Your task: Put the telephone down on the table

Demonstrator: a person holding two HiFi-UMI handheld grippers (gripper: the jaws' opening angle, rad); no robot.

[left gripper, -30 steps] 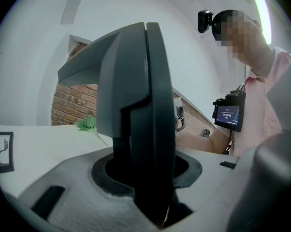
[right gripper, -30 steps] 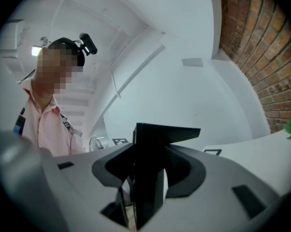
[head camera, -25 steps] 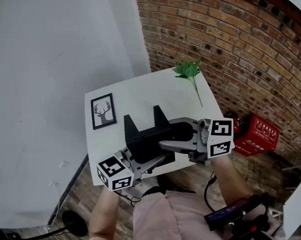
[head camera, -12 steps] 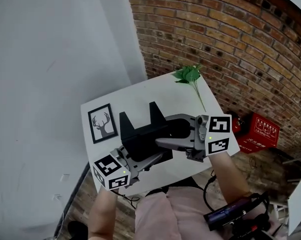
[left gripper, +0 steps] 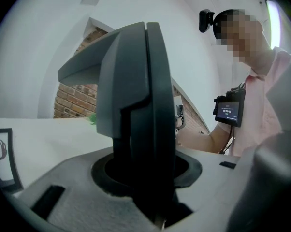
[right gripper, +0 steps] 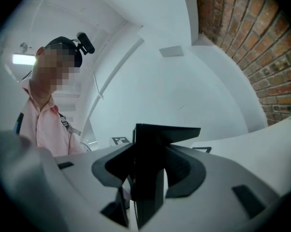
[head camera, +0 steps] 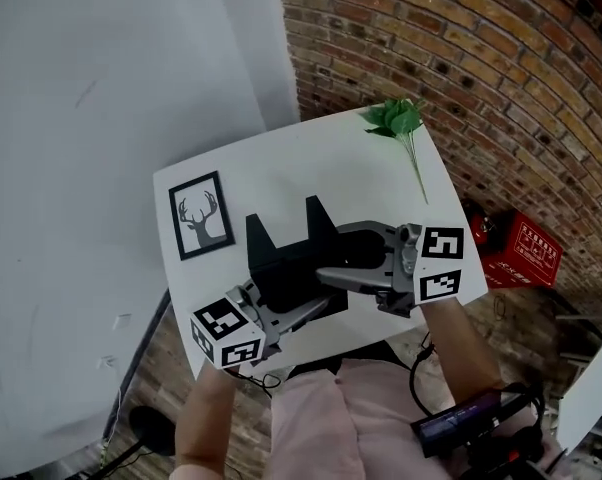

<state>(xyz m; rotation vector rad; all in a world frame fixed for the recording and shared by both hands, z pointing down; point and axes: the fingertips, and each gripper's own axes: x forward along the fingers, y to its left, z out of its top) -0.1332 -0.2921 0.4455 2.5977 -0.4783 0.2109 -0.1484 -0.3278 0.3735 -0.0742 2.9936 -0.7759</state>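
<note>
The left tool point(head camera: 306, 313) and right tool point(head camera: 346, 258) each grip the black telephone point(head camera: 281, 268) from opposite sides, jaws partly closed on it. It sits over the bench's point(head camera: 281, 168) near edge, apparently not yet set down. Lowering and release remain.

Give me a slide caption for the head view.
Left gripper and right gripper hold a black telephone over the white table, near a framed deer picture and leafy sprig.

Left tongs point(head camera: 316, 315) and right tongs point(head camera: 333, 258) are easing the telephone point(head camera: 286, 268) down closer to the surface point(head camera: 281, 168), drifting across a bit.
</note>
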